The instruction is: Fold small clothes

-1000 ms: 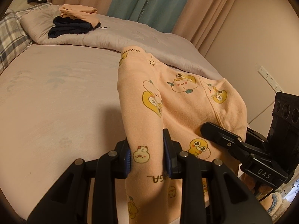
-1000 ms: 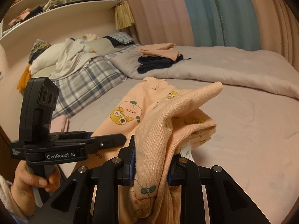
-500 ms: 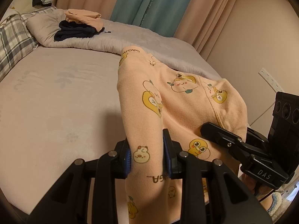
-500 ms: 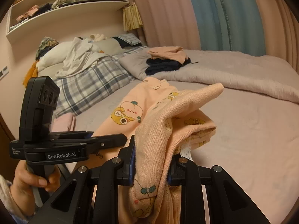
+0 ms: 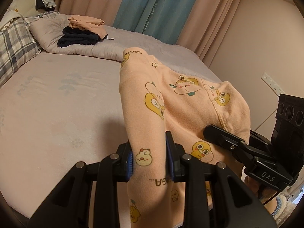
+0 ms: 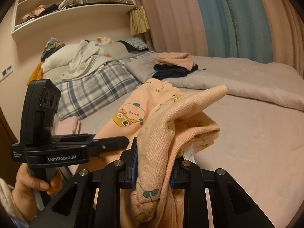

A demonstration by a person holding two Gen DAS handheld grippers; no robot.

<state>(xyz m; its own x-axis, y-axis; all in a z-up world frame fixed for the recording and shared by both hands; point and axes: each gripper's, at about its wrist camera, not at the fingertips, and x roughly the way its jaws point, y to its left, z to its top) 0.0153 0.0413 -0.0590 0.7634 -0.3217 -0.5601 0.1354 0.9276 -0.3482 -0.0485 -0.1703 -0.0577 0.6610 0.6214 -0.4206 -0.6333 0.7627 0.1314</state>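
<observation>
A peach child's garment point(image 5: 182, 110) printed with yellow cartoon animals hangs between both grippers above the pink bed point(image 5: 57, 106). My left gripper point(image 5: 150, 157) is shut on one edge of it. My right gripper point(image 6: 153, 169) is shut on a bunched edge of the same garment point(image 6: 163, 133), with a white label showing at its right finger. In the left wrist view the right gripper point(image 5: 245, 148) sits close on the right, against the cloth. In the right wrist view the left gripper point(image 6: 79, 146) sits on the left, held by a hand.
A folded stack, peach on navy point(image 5: 83, 30), lies on the grey quilt point(image 5: 133, 43) at the far side of the bed. Plaid bedding point(image 6: 91, 93) and loose clothes lie at the head. Curtains, a wall shelf point(image 6: 66, 5) and a wall socket point(image 5: 271, 83) surround the bed.
Both views have swung slightly, so the folded stack and the bed head sit further right in frame. The garment stays held the same way in both grippers.
</observation>
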